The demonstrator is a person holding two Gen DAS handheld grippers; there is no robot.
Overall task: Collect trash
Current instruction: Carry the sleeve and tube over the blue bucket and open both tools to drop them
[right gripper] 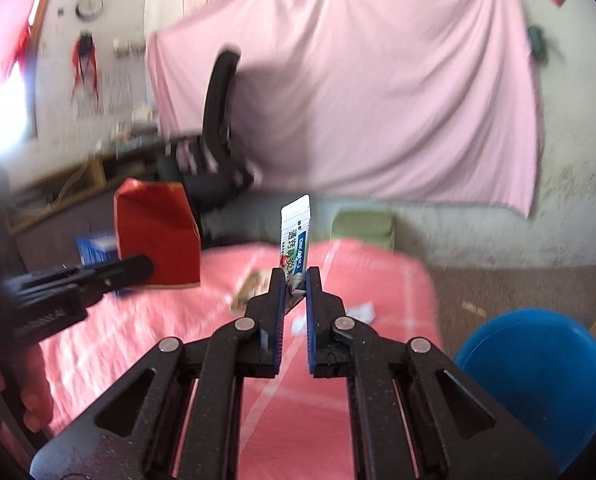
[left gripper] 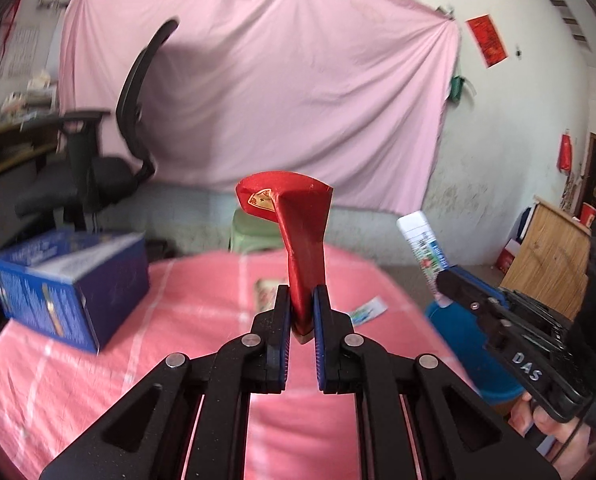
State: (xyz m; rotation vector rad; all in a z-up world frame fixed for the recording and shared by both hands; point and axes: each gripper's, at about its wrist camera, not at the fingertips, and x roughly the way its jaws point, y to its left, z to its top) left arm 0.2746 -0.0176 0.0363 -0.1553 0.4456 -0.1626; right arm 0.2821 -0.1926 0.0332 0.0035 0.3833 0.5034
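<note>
The left gripper [left gripper: 301, 312] is clenched on the lower end of a flattened red carton [left gripper: 298, 232], and the right gripper [right gripper: 296, 284] pinches the bottom of a white printed sachet [right gripper: 296, 232]; both are held upright in the air above the pink table [left gripper: 98, 380]. Both look light and crushable, so a grip low on a flat face suits them, though the thin sachet may slip. The blue bin [right gripper: 537, 376] sits beyond the table's right edge, and what seem to be more wrappers [left gripper: 367, 310] lie blurred near the far edge.
</note>
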